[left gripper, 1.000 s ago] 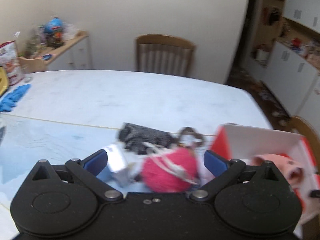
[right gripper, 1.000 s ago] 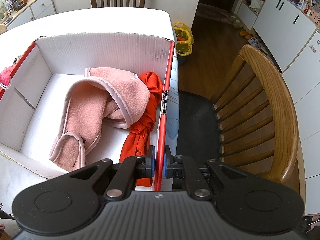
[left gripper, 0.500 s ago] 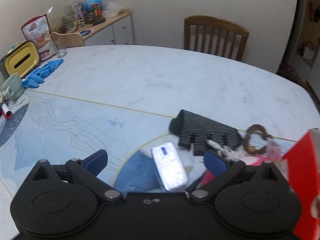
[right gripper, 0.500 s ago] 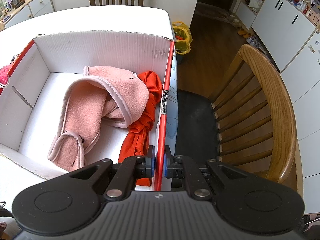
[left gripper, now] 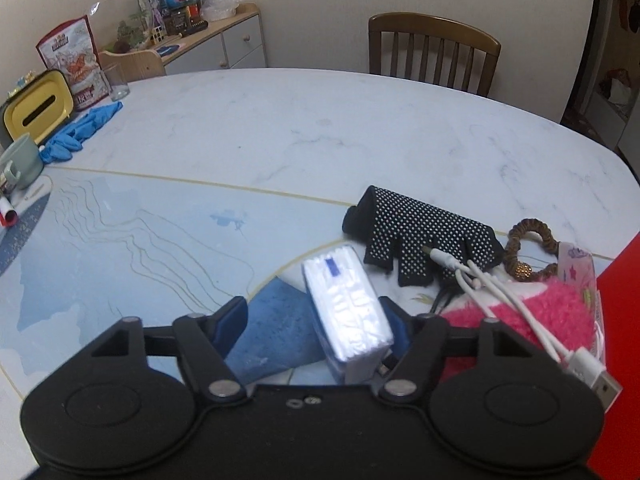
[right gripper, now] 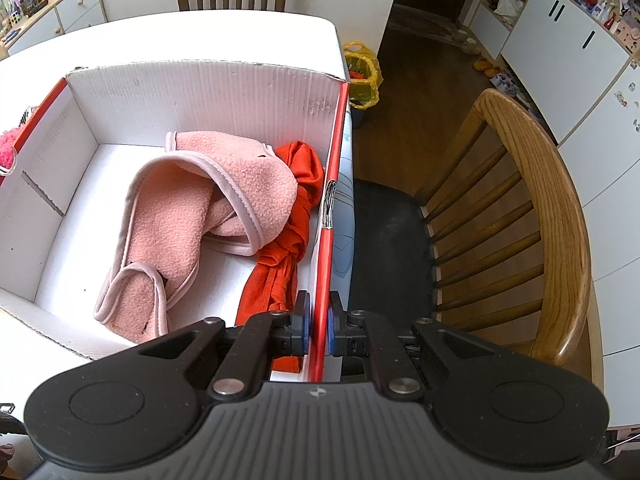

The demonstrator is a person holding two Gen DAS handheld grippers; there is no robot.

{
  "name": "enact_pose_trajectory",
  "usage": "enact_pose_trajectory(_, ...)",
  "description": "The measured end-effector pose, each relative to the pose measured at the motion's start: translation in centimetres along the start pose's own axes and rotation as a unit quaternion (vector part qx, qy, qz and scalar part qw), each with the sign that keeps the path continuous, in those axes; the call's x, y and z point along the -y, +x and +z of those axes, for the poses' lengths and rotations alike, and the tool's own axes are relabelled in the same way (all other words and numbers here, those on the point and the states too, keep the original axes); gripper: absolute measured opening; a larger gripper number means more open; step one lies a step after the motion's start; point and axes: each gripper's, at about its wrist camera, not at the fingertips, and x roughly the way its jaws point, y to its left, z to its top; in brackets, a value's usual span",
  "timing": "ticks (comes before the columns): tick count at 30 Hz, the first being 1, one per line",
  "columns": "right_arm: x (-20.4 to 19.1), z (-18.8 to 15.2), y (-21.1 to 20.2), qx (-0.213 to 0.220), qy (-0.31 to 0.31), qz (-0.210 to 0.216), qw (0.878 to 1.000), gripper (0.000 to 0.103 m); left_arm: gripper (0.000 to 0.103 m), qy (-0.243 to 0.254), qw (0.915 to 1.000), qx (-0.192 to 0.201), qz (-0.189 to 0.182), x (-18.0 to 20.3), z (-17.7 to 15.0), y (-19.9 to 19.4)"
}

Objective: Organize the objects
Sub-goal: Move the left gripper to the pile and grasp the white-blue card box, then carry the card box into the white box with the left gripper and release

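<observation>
Between the left gripper's (left gripper: 314,322) closing fingers lies a tissue pack (left gripper: 344,312), gap at left; right of it crowd a dotted glove (left gripper: 420,236), white cable (left gripper: 500,300), pink pompom (left gripper: 552,320); right gripper (right gripper: 316,322) clamps the box wall (right gripper: 326,248).

Take the tissue pack (left gripper: 346,308) on the table (left gripper: 280,128) as your anchor. Your left gripper (left gripper: 316,322) sits around its near end, jaws just been closing, pack between them. Right behind it to the right is the dotted glove (left gripper: 420,236), with the cable (left gripper: 500,292) running off the glove over the fluffy thing (left gripper: 556,320) to the pack's right. Hair tie (left gripper: 532,248) is past that. Further right is the box (right gripper: 200,92), fleece (right gripper: 192,220) and cloth (right gripper: 292,248) inside, your right gripper (right gripper: 318,322) clamped on its right wall.
</observation>
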Motion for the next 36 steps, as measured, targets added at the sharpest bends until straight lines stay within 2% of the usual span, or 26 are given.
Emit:
enact_pose_trajectory(3, 0.0, 0.0, 0.0, 0.0, 0.0, 0.0, 1.0, 0.008, 0.05, 0.003, 1.0, 0.002, -0.005, 0.0, -0.2, -0.1)
enact_pose_trajectory(5, 0.0, 0.0, 0.0, 0.0, 0.0, 0.0, 1.0, 0.008, 0.029, 0.004, 0.9999, 0.003, -0.013, 0.0, -0.3, -0.3)
enact_pose_trajectory(6, 0.0, 0.0, 0.0, 0.0, 0.0, 0.0, 1.0, 0.008, 0.026, 0.004, 0.9999, 0.003, -0.016, 0.0, -0.3, -0.4)
enact_pose_trajectory(16, -0.1, 0.0, 0.0, 0.0, 0.0, 0.0, 1.0, 0.008, 0.025, 0.03, 0.9989, 0.016, -0.031, -0.6, 0.3, -3.8)
enact_pose_trajectory(25, -0.1, 0.0, -0.1, 0.0, 0.001, 0.0, 1.0, 0.008, 0.025, 0.045, 0.995, 0.016, -0.087, 0.3, 1.0, -8.4)
enact_pose_trajectory(30, -0.1, 0.0, -0.1, 0.001, 0.001, 0.0, 1.0, 0.008, 0.025, 0.064, 0.989, 0.026, -0.13, 2.1, 1.1, -10.8)
enact_pose_trajectory(36, 0.0, 0.1, -0.2, 0.002, 0.002, 0.001, 1.0, 0.008, 0.025, 0.1, 0.9751, 0.041, -0.193, 5.3, 0.8, -13.8)
